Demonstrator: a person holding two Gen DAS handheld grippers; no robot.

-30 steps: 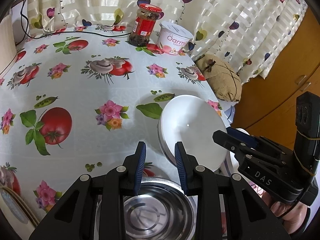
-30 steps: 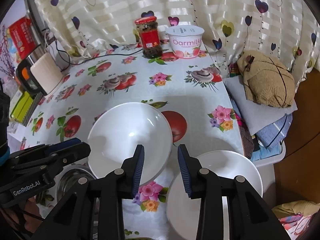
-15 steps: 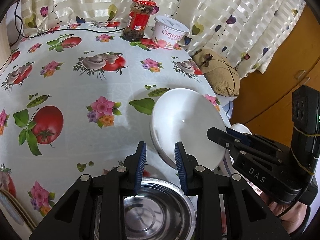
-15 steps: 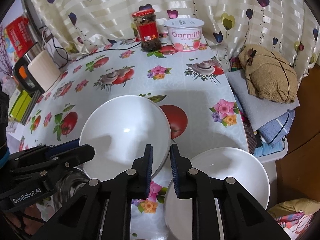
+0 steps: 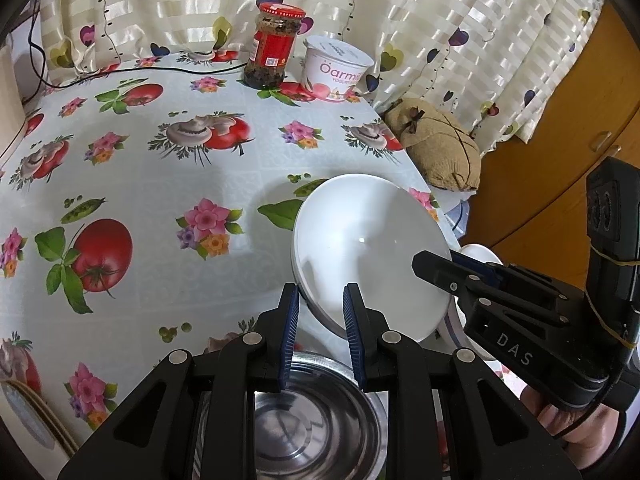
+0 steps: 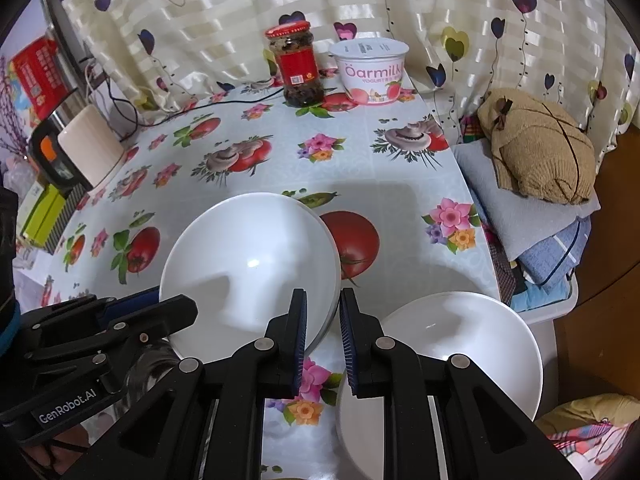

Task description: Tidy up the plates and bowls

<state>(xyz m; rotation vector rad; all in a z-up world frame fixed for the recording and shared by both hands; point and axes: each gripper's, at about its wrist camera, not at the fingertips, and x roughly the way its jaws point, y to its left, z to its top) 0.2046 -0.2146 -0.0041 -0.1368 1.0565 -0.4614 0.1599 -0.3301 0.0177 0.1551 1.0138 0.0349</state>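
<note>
A white bowl (image 5: 368,240) (image 6: 248,256) stands tilted near the front of the fruit-print table (image 5: 160,200). My right gripper (image 6: 323,332) (image 5: 436,264) is shut on its right rim. My left gripper (image 5: 320,320) (image 6: 176,308) straddles the left rim. Its jaws are closing, and a little gap still shows beside one pad. Right under the left gripper lies a steel bowl (image 5: 316,420). A second white bowl (image 6: 452,352) sits upright at the table's right front edge, below the right gripper.
At the back by the curtain stand a red-lidded jar (image 5: 276,48) and a yogurt tub (image 5: 336,68). A brown knit bundle (image 6: 536,148) lies on folded cloths (image 6: 540,232) off the table's right edge. A kettle (image 6: 72,152) stands far left. Stacked plates (image 5: 24,412) sit front left.
The right jaws have closed from wide apart onto the bowl's rim. The left jaws have narrowed around the opposite rim. Both hands stay where they were.
</note>
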